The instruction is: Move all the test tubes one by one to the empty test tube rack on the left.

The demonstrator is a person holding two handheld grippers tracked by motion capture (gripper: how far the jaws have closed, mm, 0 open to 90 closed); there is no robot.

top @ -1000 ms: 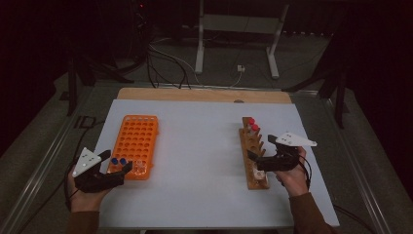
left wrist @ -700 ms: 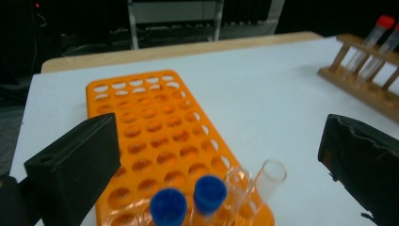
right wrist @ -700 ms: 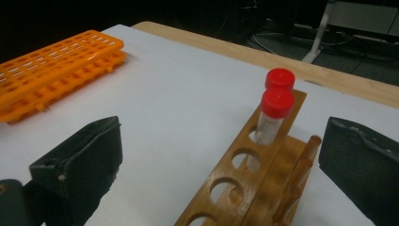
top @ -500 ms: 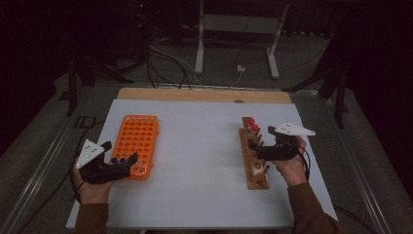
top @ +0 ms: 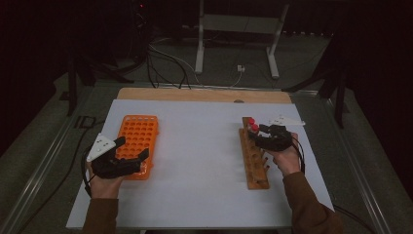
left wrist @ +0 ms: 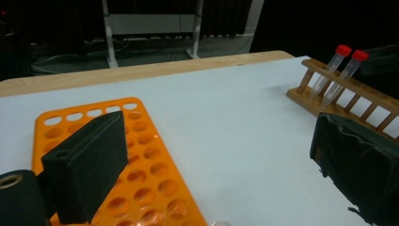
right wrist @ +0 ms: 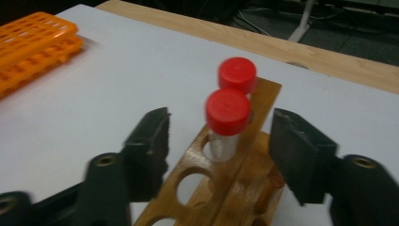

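High view: left claw (top: 141, 157) wide over the near end of the orange tray (top: 138, 142); right claw (top: 259, 132) at the far end of the wooden rack (top: 254, 163), beside two red-capped tubes (top: 252, 126). Left claw view: pads wide apart, nothing between, tray beneath. Right claw view: jaws have just been closing, nearer tube (right wrist: 226, 123) between the pads (right wrist: 151, 141), untouched.

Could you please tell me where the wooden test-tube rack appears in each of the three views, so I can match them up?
High view: the wooden rack lies right of centre on the white sheet, beside the right gripper.
Left gripper view: upper right, seen side-on.
Right gripper view: bottom centre, running up between the jaws.
Shared landmark: the two red-capped tubes standing at the rack's far end.
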